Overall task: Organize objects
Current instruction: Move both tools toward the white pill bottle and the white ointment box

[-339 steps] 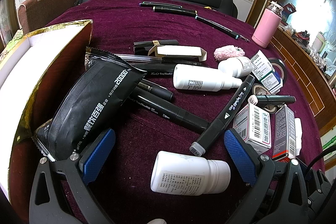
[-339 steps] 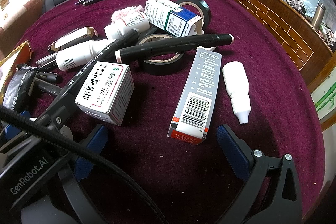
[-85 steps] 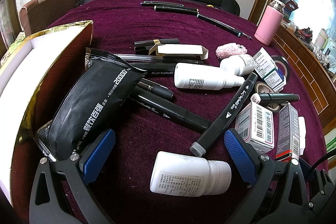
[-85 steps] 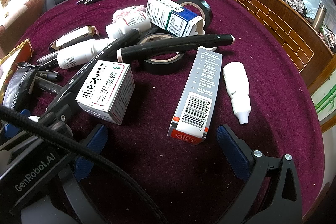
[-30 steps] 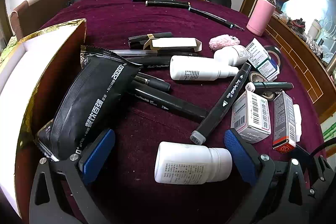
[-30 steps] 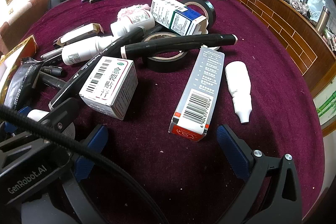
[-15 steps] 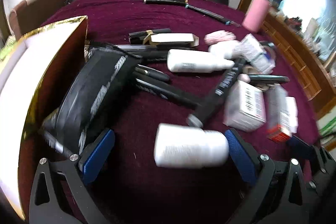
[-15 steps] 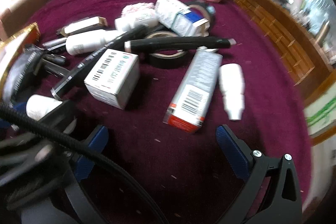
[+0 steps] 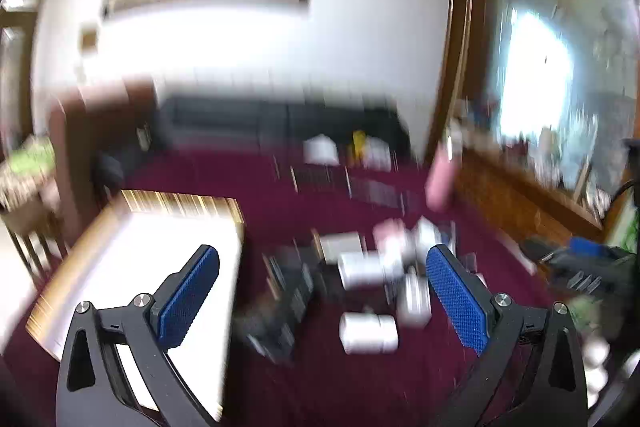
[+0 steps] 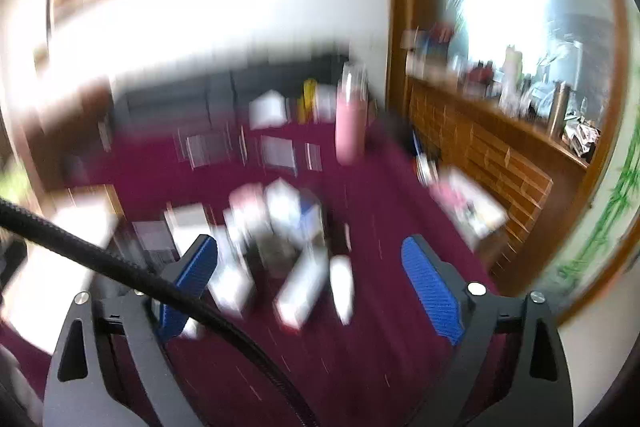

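Both grippers have lifted away, jaws wide, empty: left gripper (image 9: 322, 301), right gripper (image 10: 310, 285). Steady first, then pick the near white bottle (image 9: 368, 333).

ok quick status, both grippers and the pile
Left gripper open, empty. Right gripper open, empty. Pile of bottles and boxes on the table, view blurred. Open box at left; nothing seen in the way.

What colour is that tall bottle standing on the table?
Pink, clearest in the right wrist view, though blurred.

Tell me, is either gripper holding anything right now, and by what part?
Nothing is held. The left gripper and right gripper are both open, with only the blurred clutter on the maroon table showing between their blue pads.
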The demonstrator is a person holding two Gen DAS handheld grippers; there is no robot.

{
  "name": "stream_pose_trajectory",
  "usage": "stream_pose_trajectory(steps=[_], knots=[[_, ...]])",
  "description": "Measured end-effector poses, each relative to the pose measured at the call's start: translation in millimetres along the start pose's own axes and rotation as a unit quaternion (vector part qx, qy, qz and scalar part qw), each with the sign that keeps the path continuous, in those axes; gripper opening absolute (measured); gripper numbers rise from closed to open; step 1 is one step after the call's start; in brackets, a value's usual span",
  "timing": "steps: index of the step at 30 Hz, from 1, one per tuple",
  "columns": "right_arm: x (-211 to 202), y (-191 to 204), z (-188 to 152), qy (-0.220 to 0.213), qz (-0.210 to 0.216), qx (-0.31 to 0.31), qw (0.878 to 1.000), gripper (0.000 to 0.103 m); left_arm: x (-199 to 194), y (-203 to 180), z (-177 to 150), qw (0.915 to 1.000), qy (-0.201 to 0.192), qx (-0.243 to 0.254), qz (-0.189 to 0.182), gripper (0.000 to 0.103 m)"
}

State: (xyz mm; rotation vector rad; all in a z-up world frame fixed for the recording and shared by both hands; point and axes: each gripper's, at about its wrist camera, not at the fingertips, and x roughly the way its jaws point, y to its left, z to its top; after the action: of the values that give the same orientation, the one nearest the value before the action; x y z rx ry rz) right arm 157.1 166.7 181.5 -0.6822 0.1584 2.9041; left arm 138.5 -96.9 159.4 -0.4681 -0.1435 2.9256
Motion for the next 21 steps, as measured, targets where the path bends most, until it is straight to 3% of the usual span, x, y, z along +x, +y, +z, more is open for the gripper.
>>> stream_pose_trajectory(steps=[1,2,3,4,5,6,7,10,12,16,21], knots=[[-18,-11,7,-0.070,0.057,0.042,0.995,0.103,-16,2,8,0.9991,-0.042,0.006,0.006,0.101],[-22,-17,5,-0.098,0.094,0.060,0.989,0.103,-34,5,13,0.9958,-0.090,0.016,0.012,0.102],[-17,-19,3,-0.112,0.122,0.072,0.984,0.103,-45,6,16,0.9907,-0.131,0.030,0.023,0.102],[5,-12,2,-0.066,0.103,0.057,0.991,0.103,-46,8,17,0.9892,-0.137,0.042,0.033,0.102],[28,-6,-1,-0.013,0.091,0.040,0.995,0.102,-35,8,19,0.9923,-0.103,0.056,0.039,0.102],[52,-3,-10,0.035,0.088,0.041,0.995,0.093,-26,9,18,0.9952,-0.074,0.057,0.031,0.101],[73,-5,-26,0.068,0.091,0.062,0.992,0.090,-15,13,12,0.9981,-0.039,0.047,0.010,0.101],[113,-10,-59,0.140,0.075,0.078,0.984,0.090,14,16,-10,0.9986,0.028,0.043,-0.009,0.101],[125,-21,-70,0.162,0.064,0.083,0.981,0.090,30,12,-25,0.9961,0.065,0.059,-0.012,0.101],[126,-34,-72,0.151,0.035,0.068,0.986,0.090,60,-3,-46,0.9893,0.123,0.078,-0.014,0.101],[142,-43,-68,0.150,0.023,0.061,0.986,0.089,98,-27,-71,0.9750,0.204,0.086,0.020,0.101]])
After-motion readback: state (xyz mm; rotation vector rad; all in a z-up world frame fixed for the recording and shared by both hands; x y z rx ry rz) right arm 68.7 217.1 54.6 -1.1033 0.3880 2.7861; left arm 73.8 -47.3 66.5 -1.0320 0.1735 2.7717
